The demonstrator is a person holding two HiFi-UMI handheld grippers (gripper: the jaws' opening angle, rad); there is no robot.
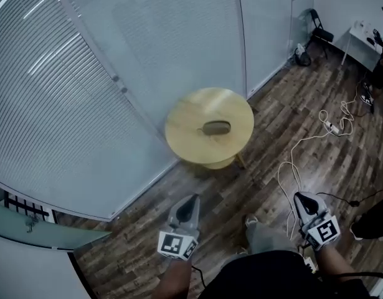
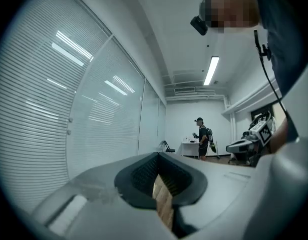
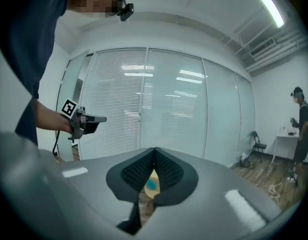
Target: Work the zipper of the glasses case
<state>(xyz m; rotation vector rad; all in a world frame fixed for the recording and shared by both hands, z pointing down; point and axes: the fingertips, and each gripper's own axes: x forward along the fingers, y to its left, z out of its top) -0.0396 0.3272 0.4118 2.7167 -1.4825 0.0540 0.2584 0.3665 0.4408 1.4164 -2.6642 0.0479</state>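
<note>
A dark oval glasses case (image 1: 216, 128) lies on a small round wooden table (image 1: 185, 129) in front of a glass partition. Both grippers are held well short of the table, above the wooden floor. My left gripper (image 1: 191, 200) is shut with nothing in it, and its jaws meet at the tips (image 2: 158, 155). My right gripper (image 1: 301, 197) is also shut and empty (image 3: 155, 149). Through the slit below its jaws, a bit of the table with a bluish spot (image 3: 151, 185) shows. Each gripper view catches the other gripper: the right gripper (image 2: 250, 143) and the left gripper (image 3: 84, 120).
A glass wall with blinds (image 1: 116, 73) runs behind the table. White cables and a power strip (image 1: 333, 128) trail over the floor at right. A folding chair (image 1: 319, 35) and a white desk (image 1: 365, 41) stand far back. Another person (image 2: 203, 139) stands there.
</note>
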